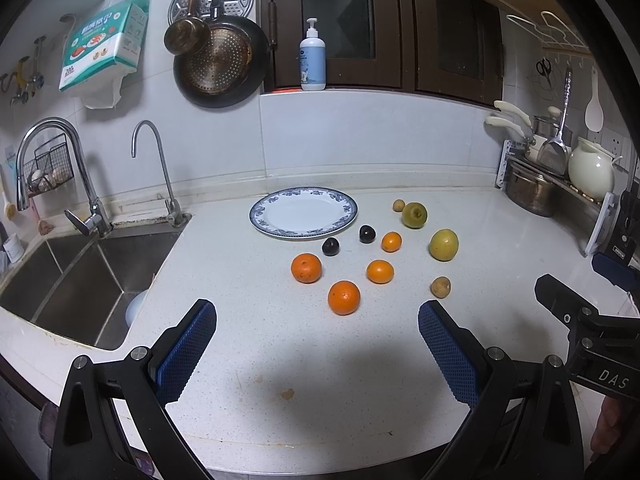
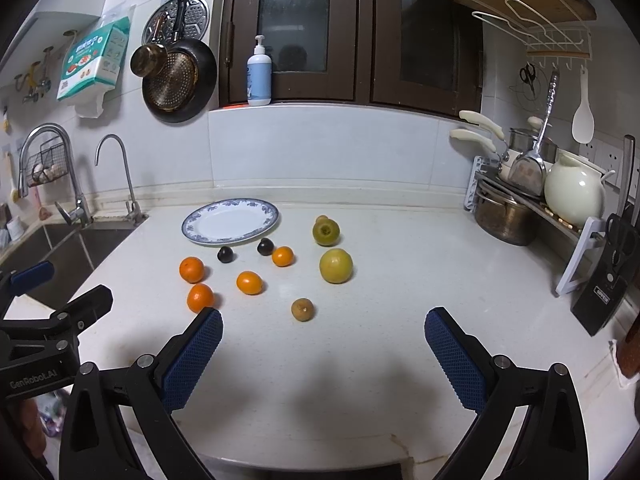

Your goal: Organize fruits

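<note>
You face a white countertop [image 1: 280, 340] filling the lower frame, with the sink [image 1: 80, 276] at left. The blue-rimmed plate [image 1: 303, 212] sits bare at centre. Right of it lie two yellow-green fruits [image 1: 444, 244], one with a dimpled top [image 1: 414, 215]. Below the plate you see four oranges [image 1: 343, 297] spread apart, two dark plums [image 1: 331, 247] just beside the rim, and two small brown fruits [image 1: 440, 287]. Your left gripper [image 1: 316, 344] hangs at the bottom with jaws spread wide, holding nothing. Your right gripper [image 2: 323, 354] is equally wide and empty.
</note>
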